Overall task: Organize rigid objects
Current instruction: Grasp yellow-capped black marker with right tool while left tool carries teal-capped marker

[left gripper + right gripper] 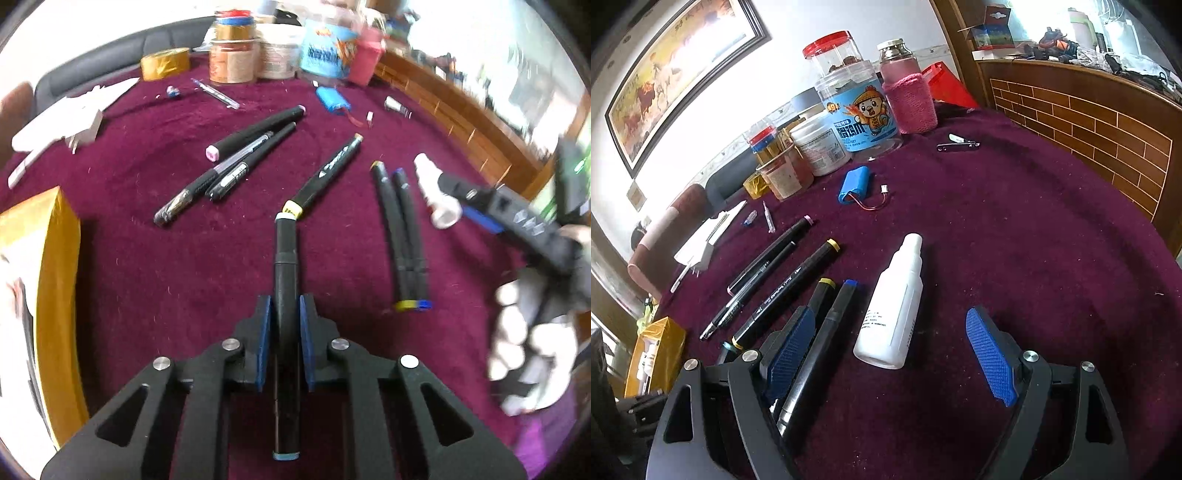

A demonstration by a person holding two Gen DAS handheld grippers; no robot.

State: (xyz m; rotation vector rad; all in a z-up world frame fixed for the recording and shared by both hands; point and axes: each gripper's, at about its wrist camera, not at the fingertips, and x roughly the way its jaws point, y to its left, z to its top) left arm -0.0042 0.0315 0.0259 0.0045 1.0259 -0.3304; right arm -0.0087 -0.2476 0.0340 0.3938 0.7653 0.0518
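A framed painting [676, 74] hangs on the white wall (brightly lit), beside brick-patterned wooden furniture [1082, 122].

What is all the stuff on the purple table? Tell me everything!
markers: five, black; one in the left gripper, one ahead, two side by side, one pink-capped
pens: two, black, beside the pink-capped marker
spray bottle: one, white, lying down
battery pack: one, blue, mid-table
jars and tubs: several, at the far edge
tape roll: one, gold
box: one, gold
left gripper: shut on a marker
right gripper: open, around the bottle's base
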